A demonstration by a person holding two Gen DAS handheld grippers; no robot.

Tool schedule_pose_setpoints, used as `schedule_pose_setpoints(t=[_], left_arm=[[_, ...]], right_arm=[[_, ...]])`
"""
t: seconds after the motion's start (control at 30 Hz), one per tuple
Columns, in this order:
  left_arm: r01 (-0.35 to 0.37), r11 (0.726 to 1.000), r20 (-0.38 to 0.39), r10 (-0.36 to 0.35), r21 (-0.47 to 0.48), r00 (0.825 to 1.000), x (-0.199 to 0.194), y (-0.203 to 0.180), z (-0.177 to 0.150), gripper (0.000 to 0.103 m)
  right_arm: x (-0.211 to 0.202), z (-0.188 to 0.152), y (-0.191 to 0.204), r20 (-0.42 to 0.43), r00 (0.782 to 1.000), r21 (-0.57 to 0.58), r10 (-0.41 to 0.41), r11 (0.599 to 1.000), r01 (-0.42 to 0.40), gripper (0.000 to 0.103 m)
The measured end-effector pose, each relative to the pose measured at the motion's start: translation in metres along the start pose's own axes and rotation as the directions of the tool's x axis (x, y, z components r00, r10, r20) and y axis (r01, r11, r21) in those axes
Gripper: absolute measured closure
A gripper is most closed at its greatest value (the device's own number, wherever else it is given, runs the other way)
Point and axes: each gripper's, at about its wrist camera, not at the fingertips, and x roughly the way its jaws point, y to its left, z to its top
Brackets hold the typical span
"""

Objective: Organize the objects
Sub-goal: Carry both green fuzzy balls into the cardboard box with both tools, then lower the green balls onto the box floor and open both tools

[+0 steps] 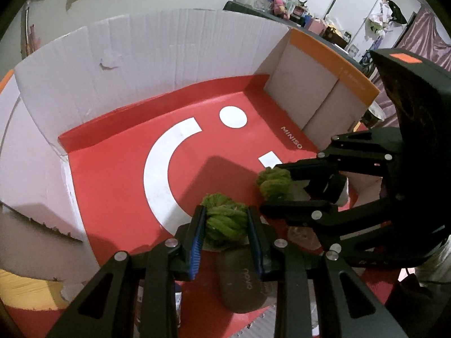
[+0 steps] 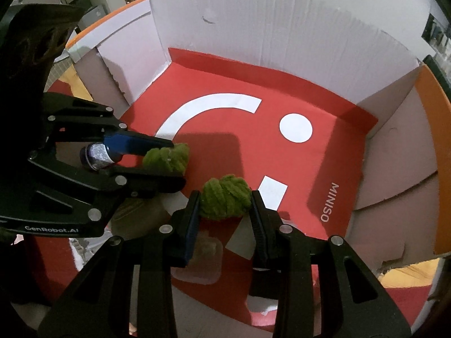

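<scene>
1. Left wrist view: the left gripper (image 1: 225,219) pinches a green yarn ball (image 1: 225,222) between narrowly spread jaws, hanging over the red floor of an open cardboard box (image 1: 169,56).
2. To its right, the right gripper (image 1: 277,187) clamps a second green yarn ball (image 1: 273,183).
3. Both seem mid-placement; next, each likely needs lowering, then opening to drop its ball inside.

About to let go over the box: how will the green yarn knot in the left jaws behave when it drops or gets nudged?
The green yarn knot looks soft: its thick strands bulge between the left gripper pads, so it probably squashes rather than breaks. It seems light for its bulk. Being lumpy and fuzzy, it should settle on the red box floor, rolling little.
</scene>
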Motion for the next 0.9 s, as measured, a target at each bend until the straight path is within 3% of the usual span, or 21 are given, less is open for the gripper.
schedule_pose_setpoints(t=[0.53,0.8,0.9], left_arm=[[0.006,1.000,-0.005,-0.006,0.004,1.000,0.000,-0.001,0.001,0.071],[0.010,1.000,-0.003,-0.010,0.003,1.000,0.000,-0.001,0.001,0.069],[0.009,1.000,0.000,-0.009,0.002,1.000,0.000,-0.001,0.001,0.064]], right_arm=[[-0.006,-0.006,-0.003,-0.009,1.000,-0.028,-0.024,0.999,0.024,0.068],[-0.009,-0.009,-0.006,-0.010,0.999,-0.036,-0.035,0.999,0.034,0.063],[-0.011,-0.010,-0.008,-0.009,0.999,-0.033,-0.037,0.999,0.036,0.062]])
